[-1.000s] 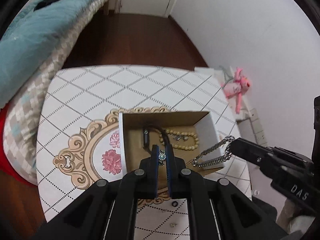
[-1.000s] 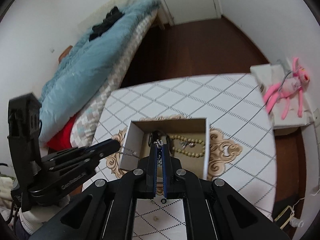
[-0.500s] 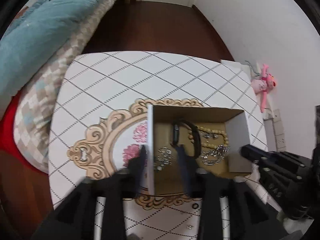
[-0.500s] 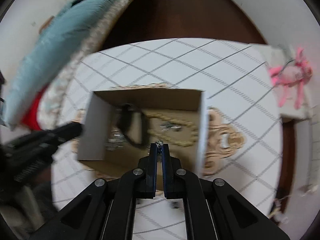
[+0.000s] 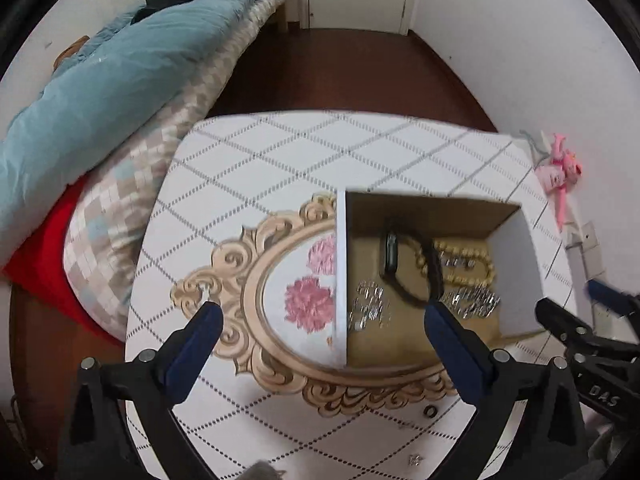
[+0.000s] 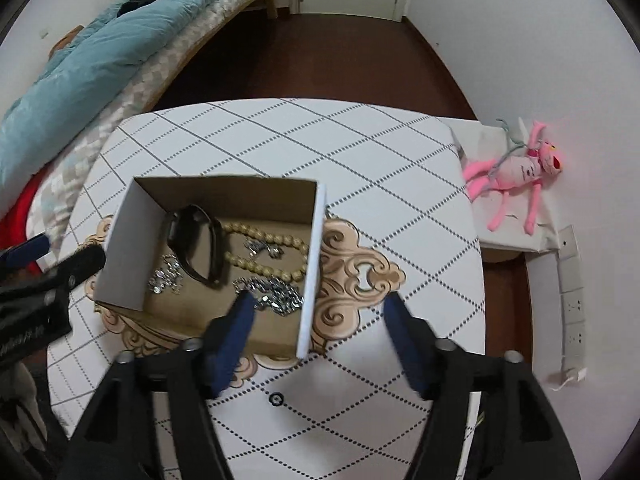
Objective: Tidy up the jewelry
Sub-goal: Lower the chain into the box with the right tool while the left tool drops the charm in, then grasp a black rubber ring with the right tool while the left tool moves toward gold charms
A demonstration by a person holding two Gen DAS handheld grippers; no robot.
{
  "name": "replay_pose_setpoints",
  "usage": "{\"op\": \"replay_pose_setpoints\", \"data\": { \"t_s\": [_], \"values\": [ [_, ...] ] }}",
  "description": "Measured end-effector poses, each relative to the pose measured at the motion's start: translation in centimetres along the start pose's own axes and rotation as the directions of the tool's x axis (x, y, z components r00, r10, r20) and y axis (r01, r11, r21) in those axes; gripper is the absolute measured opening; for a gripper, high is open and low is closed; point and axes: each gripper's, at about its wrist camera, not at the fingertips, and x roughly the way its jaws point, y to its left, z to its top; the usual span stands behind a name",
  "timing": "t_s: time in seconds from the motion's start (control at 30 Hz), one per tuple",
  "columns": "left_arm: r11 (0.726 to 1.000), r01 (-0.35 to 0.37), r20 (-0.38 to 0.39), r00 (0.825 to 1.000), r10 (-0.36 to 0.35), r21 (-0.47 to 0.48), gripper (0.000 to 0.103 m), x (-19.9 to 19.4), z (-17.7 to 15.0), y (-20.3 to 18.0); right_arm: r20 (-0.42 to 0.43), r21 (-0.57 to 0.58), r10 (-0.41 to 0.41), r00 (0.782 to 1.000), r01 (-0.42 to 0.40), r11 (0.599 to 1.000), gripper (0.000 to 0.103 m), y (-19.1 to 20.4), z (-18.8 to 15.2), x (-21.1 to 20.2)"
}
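Observation:
An open cardboard box [image 5: 514, 264] [image 6: 132, 216] stands on the patterned table. Inside lie a black band [image 5: 434, 268] [image 6: 196, 248], a beige bead necklace [image 5: 464, 276] [image 6: 264, 268], a silver chain [image 5: 476, 302] [image 6: 276, 294] and a small silver piece [image 5: 368, 308] [image 6: 166, 278]. My left gripper [image 5: 322, 316] is open and empty, above the box's left wall. My right gripper [image 6: 320, 312] is open and empty, above the box's right wall. A small black ring [image 5: 430, 412] [image 6: 275, 399] and tiny studs [image 5: 414, 459] lie on the table in front of the box.
The white table [image 5: 280, 152] [image 6: 360, 152] has a gold ornate print. A bed with a teal duvet [image 5: 100, 80] [image 6: 100, 48] borders its left side. A pink plush toy [image 6: 516, 172] lies on a white ledge at the right.
Both grippers opened and let go of their jewelry; the silver chain and the small silver piece now lie in the box. Both grippers pulled back and spread apart.

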Motion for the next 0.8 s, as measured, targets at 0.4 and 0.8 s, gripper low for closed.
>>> {"op": "replay_pose_setpoints", "data": {
  "t_s": [0.4,0.8],
  "values": [
    [1.0,-0.018,0.011,1.0,0.018,0.005,0.103,0.0,-1.5,-0.4,0.031,0.045,-0.034,0.999,0.033,0.998,0.103,0.2,-1.5,0.6],
    [1.0,-0.022,0.081,0.996,0.022,0.0,0.103,-3.3,-1.9,-0.1,0.094,0.067,-0.026,0.995,0.02,0.998,0.103,0.6,-2.3,-2.0]
  ]
}}
